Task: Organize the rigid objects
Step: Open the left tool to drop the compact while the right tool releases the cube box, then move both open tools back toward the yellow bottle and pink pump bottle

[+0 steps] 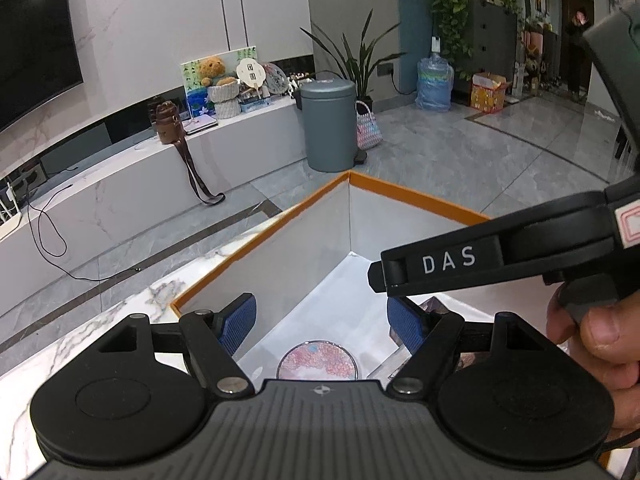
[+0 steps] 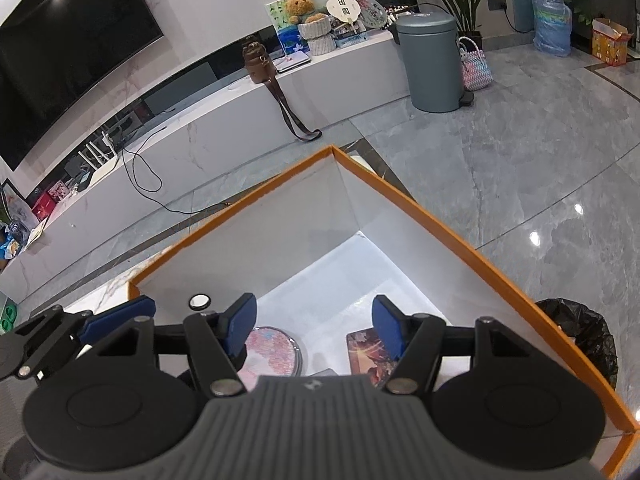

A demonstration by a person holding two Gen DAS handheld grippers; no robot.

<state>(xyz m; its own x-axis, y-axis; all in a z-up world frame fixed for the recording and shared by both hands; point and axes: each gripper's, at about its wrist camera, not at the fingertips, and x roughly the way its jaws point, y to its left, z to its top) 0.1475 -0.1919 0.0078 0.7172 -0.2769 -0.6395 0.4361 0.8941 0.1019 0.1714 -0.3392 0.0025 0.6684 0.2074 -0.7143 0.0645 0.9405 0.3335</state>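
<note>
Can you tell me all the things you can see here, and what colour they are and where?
box: one, orange rim, white inside, on the marble table
round disc: one, pink speckled, on the box floor
picture card: one, reddish brown, box floor, right of the disc
bin: one, grey-blue, on the floor past the box
teddy bear: one, tan, on the white ledge
brown bag: one, on the ledge, strap hanging down
woven basket: one, pink and blue, beside the bin
left tool: blue pads, open, over the box
right tool: blue pads, open, over the box

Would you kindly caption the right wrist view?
Open right gripper above orange-rimmed white box holding round pink disc.
</note>
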